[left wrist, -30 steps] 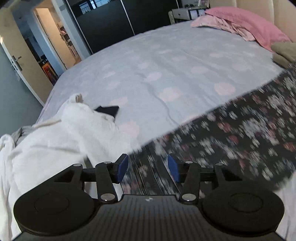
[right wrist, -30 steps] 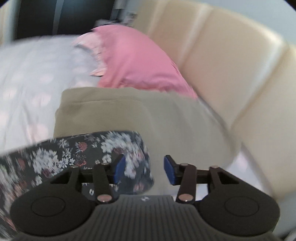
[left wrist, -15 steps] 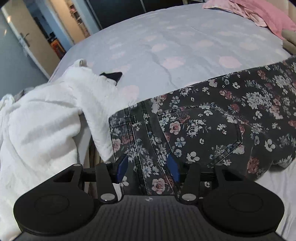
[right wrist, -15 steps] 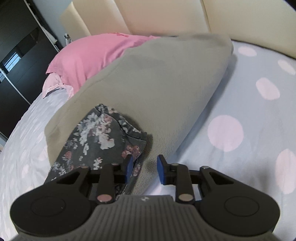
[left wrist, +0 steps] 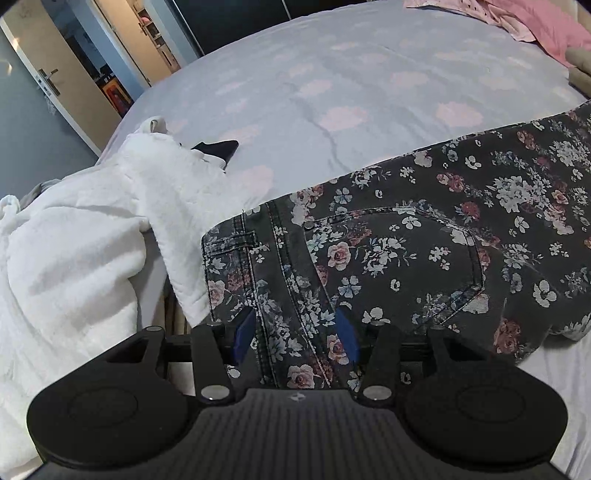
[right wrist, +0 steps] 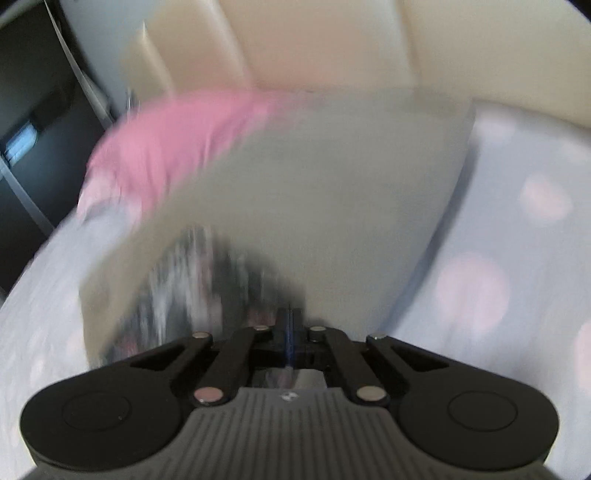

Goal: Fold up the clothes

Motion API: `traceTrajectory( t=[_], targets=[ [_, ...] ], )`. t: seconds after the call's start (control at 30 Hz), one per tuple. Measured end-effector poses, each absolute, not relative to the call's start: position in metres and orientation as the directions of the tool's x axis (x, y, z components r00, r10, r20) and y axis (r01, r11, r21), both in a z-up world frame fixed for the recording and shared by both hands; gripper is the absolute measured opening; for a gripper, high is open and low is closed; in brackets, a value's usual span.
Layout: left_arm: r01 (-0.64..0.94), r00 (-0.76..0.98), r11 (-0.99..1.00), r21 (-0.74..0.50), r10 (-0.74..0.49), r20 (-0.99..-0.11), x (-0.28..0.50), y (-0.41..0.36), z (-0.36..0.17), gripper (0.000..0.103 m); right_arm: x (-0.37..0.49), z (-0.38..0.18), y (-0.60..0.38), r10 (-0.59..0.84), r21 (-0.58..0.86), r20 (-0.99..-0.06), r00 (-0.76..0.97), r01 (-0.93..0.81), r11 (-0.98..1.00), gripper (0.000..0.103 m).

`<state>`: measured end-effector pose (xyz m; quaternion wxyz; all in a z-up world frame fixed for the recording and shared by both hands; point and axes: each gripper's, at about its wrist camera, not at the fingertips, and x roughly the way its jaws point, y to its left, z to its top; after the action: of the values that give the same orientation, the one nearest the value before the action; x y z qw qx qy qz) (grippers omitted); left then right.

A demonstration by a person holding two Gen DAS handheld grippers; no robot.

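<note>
Dark floral jeans (left wrist: pixel 406 243) lie flat across the near side of the bed, waistband to the left, legs running right. My left gripper (left wrist: pixel 295 334) is open, its blue pads either side of the waistband seam, right at the fabric. In the blurred right wrist view my right gripper (right wrist: pixel 290 328) has its jaws pressed together at the leg end of the floral jeans (right wrist: pixel 199 280), which lies against a beige pillow (right wrist: pixel 314 192). The blur hides whether cloth sits between the pads.
A white fluffy robe (left wrist: pixel 81 251) is heaped at the left bed edge beside the waistband, with a small dark item (left wrist: pixel 218 147) behind it. Pink pillows (left wrist: pixel 546 26) lie at the head of the spotted sheet (left wrist: pixel 351 85). A padded headboard (right wrist: pixel 369 40) stands behind.
The jeans have settled flat on the bed and my left gripper has come down to the waistband. My right gripper has closed from open and is moving, blurring its view.
</note>
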<state>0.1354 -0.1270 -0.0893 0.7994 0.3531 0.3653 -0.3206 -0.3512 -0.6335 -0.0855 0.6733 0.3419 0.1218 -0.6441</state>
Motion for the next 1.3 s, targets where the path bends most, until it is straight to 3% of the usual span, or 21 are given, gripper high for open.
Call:
traceTrajectory(
  t=[0.07, 0.17, 0.27, 0.33, 0.37, 0.53, 0.63, 0.73, 0.97, 1.0, 1.1, 1.3],
  targets=[
    [0.771, 0.527, 0.542, 0.334, -0.249, -0.812, 0.136, -0.127, -0.091, 0.046, -0.365, -0.072, -0.635, -0.809, 0.327, -0.578, 0.108, 0.939, -0.108, 0.000],
    [0.769, 0.529, 0.541, 0.341, -0.239, -0.814, 0.137, -0.127, -0.093, 0.046, -0.379, -0.082, -0.639, -0.768, 0.369, -0.619, 0.167, 0.924, -0.097, 0.000],
    [0.763, 0.534, 0.546, 0.346, -0.232, -0.813, 0.137, -0.128, -0.094, 0.046, -0.382, -0.096, -0.644, -0.719, 0.433, -0.649, 0.248, 0.898, -0.081, 0.010],
    [0.763, 0.536, 0.545, 0.349, -0.230, -0.813, 0.136, -0.128, -0.094, 0.046, -0.381, -0.098, -0.647, -0.711, 0.476, -0.642, 0.286, 0.876, -0.077, 0.036],
    [0.763, 0.536, 0.544, 0.350, -0.229, -0.813, 0.135, -0.129, -0.095, 0.046, -0.380, -0.099, -0.649, -0.707, 0.497, -0.638, 0.305, 0.864, -0.076, 0.038],
    [0.762, 0.546, 0.527, 0.375, -0.212, -0.811, 0.134, -0.131, -0.099, 0.046, -0.366, -0.111, -0.659, -0.697, 0.520, -0.635, 0.332, 0.852, -0.068, 0.036],
    [0.759, 0.552, 0.523, 0.387, -0.203, -0.809, 0.134, -0.131, -0.101, 0.046, -0.355, -0.109, -0.661, -0.716, 0.483, -0.623, 0.314, 0.875, -0.036, 0.019],
    [0.761, 0.549, 0.523, 0.383, -0.204, -0.811, 0.135, -0.133, -0.103, 0.046, -0.349, -0.091, -0.657, -0.763, 0.425, -0.582, 0.282, 0.905, 0.010, 0.010],
    [0.769, 0.548, 0.510, 0.385, -0.216, -0.808, 0.136, -0.135, -0.103, 0.045, -0.347, -0.086, -0.657, -0.778, 0.323, -0.601, 0.180, 0.946, -0.031, 0.011],
    [0.769, 0.547, 0.511, 0.384, -0.218, -0.808, 0.136, -0.135, -0.102, 0.046, -0.347, -0.085, -0.658, -0.777, 0.329, -0.603, 0.182, 0.944, -0.034, 0.018],
    [0.768, 0.550, 0.511, 0.387, -0.216, -0.807, 0.136, -0.134, -0.102, 0.046, -0.356, -0.090, -0.659, -0.748, 0.424, -0.614, 0.252, 0.905, -0.044, 0.052],
    [0.767, 0.553, 0.509, 0.390, -0.216, -0.805, 0.136, -0.136, -0.102, 0.046, -0.366, -0.112, -0.664, -0.685, 0.503, -0.666, 0.296, 0.856, -0.118, 0.049]
  ],
)
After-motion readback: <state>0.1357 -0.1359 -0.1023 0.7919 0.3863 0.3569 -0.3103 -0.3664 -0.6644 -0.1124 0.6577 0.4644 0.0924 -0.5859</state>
